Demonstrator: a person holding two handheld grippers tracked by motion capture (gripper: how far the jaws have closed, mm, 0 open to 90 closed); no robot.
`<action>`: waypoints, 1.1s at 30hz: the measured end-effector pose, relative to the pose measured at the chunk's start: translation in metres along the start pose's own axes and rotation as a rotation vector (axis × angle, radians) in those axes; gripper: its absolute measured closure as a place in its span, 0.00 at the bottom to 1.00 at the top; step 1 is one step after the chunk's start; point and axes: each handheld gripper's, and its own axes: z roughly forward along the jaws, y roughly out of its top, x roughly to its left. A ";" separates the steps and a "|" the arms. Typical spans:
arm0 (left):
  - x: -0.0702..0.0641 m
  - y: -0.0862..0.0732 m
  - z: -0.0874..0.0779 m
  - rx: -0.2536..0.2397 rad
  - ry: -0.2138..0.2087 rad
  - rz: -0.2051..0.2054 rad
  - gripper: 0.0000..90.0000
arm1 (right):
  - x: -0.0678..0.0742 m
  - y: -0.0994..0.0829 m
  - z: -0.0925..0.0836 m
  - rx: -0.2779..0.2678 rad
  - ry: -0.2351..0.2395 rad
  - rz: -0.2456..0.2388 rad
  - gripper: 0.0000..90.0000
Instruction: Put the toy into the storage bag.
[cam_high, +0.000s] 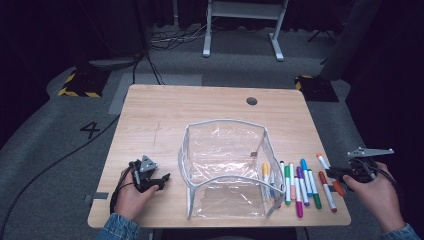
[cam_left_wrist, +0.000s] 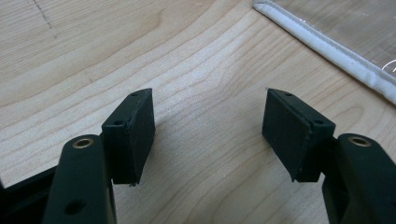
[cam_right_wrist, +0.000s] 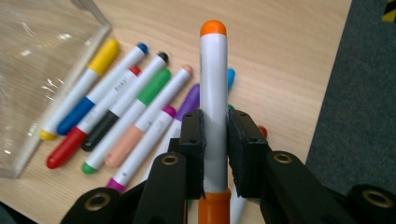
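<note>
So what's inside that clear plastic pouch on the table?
The clear plastic pouch looks empty: through its walls only wood grain and glare show. The coloured marker pens lie outside, beside it. A small dark spot on the far wall is unclear.

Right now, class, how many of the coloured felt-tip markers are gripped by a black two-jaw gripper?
1: the orange-capped white marker, clamped in the right gripper, above the other markers lying beside the clear plastic pouch.

Place: recording lab or studio.
Walls: dark, curtained.
Floor: grey carpet (cam_high: 45, 145), a taped "4" (cam_high: 92, 129), hazard-striped blocks (cam_high: 80, 85), loose cables (cam_high: 172, 37).
Furniture: lone wooden tabletop (cam_high: 200, 107) with cable hole (cam_high: 252, 101); white stand frame (cam_high: 245, 25) behind.
</note>
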 end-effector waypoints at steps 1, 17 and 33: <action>0.000 0.000 0.000 0.000 0.000 -0.001 0.39 | 0.002 0.004 -0.003 -0.008 0.004 -0.013 0.86; 0.000 0.000 0.000 0.000 0.000 -0.001 0.38 | 0.060 0.068 -0.055 -0.135 0.129 -0.198 0.86; 0.000 0.000 0.000 0.001 -0.002 0.002 0.38 | 0.131 0.112 -0.077 -0.170 0.270 -0.391 0.86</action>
